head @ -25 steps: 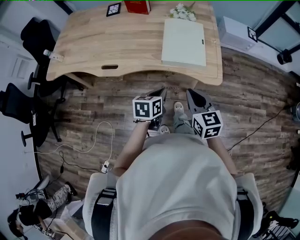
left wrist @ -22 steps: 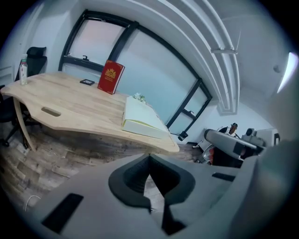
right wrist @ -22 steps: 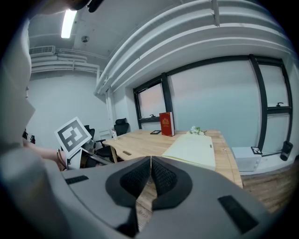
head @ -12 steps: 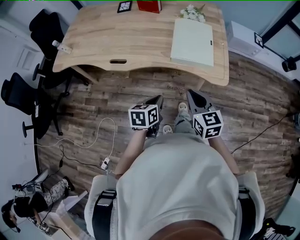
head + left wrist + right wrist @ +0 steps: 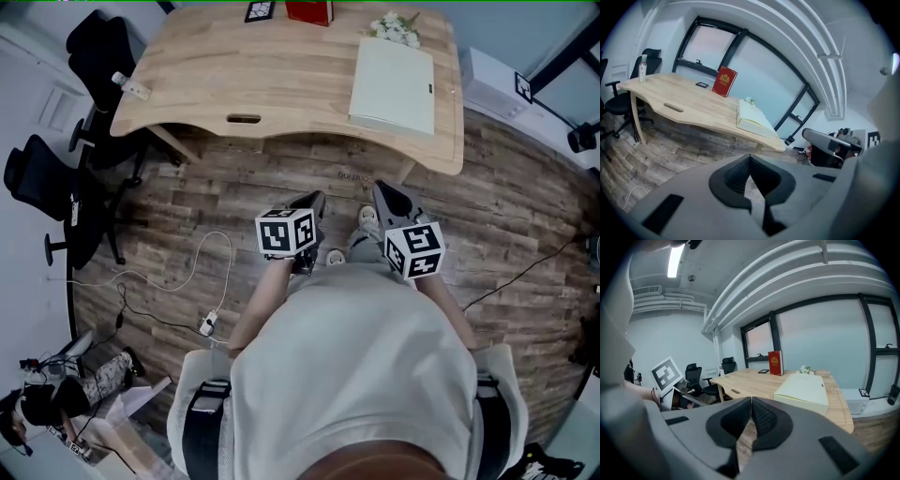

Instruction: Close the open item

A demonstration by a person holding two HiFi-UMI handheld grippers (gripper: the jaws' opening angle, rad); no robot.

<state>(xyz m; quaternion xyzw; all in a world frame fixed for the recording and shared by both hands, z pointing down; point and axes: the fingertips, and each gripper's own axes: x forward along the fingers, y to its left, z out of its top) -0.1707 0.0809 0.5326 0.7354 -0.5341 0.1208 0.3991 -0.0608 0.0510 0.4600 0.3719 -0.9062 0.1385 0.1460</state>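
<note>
Holding the left gripper (image 5: 313, 200) and right gripper (image 5: 380, 189) clenched on nothing, you face the desk (image 5: 272, 80); a pale box (image 5: 392, 84) lies by its right edge.

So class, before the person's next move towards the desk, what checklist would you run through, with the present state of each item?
1. Left tool empty: ok. Its jaws are together with nothing between them.
2. Right tool empty: ok. Its jaws are together with nothing between them.
3. Tools over the desk: not ok. Both hang above the floor, short of its front edge.
4. Open item identified: cannot tell. The pale flat box lies flat and looks shut; the red book stands upright.
5. Way forward free of the cable: ok, probably. It lies off to the person's left.
</note>
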